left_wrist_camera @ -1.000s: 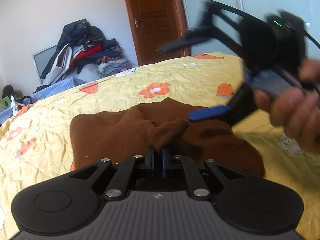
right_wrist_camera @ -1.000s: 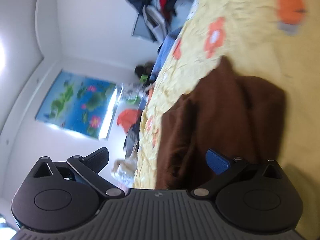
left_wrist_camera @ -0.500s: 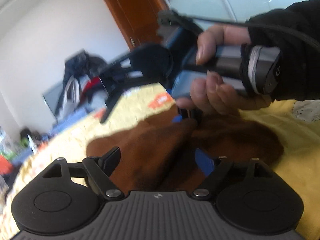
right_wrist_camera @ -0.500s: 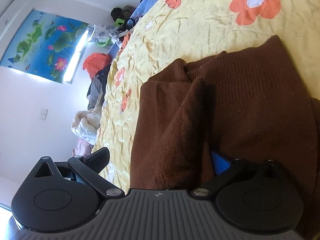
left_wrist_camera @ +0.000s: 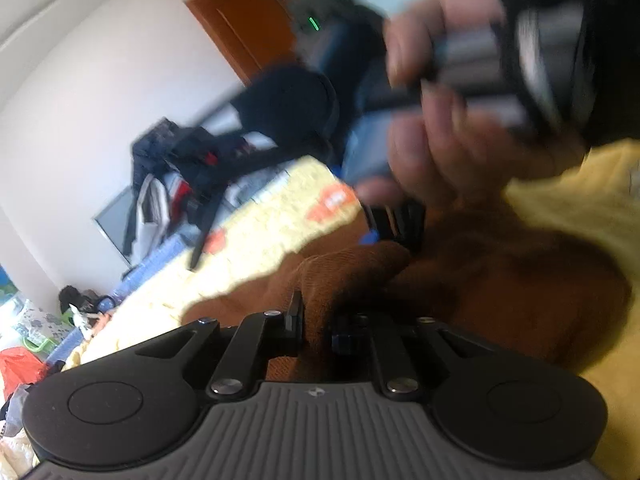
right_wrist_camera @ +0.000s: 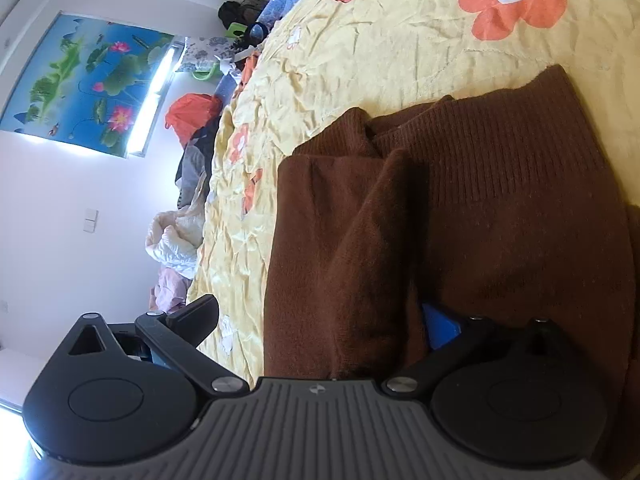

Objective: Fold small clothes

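A brown knitted garment [right_wrist_camera: 480,208] lies partly folded on the yellow flowered bedspread [right_wrist_camera: 380,40]. In the left wrist view my left gripper [left_wrist_camera: 316,324] is shut on a raised fold of the brown garment [left_wrist_camera: 348,272]. My right gripper [right_wrist_camera: 320,320] is open wide, rolled on its side, with a fold of the garment between its fingers; its blue pad [right_wrist_camera: 440,328] shows against the cloth. In the left wrist view the right gripper and the hand holding it [left_wrist_camera: 460,120] are blurred, just above the garment.
A pile of clothes [left_wrist_camera: 172,168] leans against the far wall near a brown door [left_wrist_camera: 248,16]. More clothes and bags [right_wrist_camera: 188,184] lie beside the bed under a lotus picture [right_wrist_camera: 88,84].
My left gripper opened, then shut again on a fold of the garment. My right gripper came down over the garment and stays open around a fold.
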The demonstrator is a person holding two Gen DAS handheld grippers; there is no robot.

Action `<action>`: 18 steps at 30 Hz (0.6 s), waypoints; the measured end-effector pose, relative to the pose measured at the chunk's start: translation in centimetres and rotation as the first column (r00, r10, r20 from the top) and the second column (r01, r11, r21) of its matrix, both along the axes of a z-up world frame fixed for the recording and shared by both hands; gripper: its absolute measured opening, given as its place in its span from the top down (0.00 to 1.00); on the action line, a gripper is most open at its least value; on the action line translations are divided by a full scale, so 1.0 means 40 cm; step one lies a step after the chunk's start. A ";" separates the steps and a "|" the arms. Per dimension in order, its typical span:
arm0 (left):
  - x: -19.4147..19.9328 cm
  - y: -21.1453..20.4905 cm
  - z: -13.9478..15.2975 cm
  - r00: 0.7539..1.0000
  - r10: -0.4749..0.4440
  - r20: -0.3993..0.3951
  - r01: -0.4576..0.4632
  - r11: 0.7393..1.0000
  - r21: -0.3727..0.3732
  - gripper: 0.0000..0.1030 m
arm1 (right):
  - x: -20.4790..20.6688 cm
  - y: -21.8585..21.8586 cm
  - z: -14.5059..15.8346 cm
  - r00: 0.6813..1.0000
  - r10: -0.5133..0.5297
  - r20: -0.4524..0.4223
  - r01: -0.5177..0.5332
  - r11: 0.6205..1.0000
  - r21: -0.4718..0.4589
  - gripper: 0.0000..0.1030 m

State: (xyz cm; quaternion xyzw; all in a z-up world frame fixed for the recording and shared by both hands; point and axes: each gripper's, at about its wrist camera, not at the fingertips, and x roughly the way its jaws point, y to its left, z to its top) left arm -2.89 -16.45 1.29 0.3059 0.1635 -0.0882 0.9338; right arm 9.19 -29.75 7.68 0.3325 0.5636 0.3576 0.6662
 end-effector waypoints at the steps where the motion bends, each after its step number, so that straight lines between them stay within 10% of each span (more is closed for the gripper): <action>1: -0.007 0.001 0.003 1.000 -0.010 0.009 0.010 1.000 0.000 0.90 | 0.007 0.003 0.000 1.000 -0.001 0.000 0.001 1.000 0.004 0.00; 6: -0.057 -0.001 0.018 0.997 -0.062 0.035 0.062 0.998 0.000 0.90 | 0.058 0.025 -0.023 0.999 -0.036 -0.012 0.036 0.999 0.006 0.12; 8: -0.066 -0.006 0.012 0.997 -0.074 0.036 0.074 0.997 0.001 0.90 | 0.069 0.041 -0.029 1.000 -0.019 0.019 0.019 0.999 -0.045 0.72; 9: -0.073 -0.008 0.016 0.996 -0.082 0.033 0.082 0.997 -0.006 0.91 | 0.070 0.045 -0.026 0.999 -0.009 0.048 0.013 0.996 -0.086 0.84; 18: -0.134 -0.069 0.014 0.959 -0.279 -0.053 0.270 0.953 -0.140 0.92 | 0.001 -0.152 0.040 0.968 -0.092 0.233 0.122 0.985 -0.120 0.83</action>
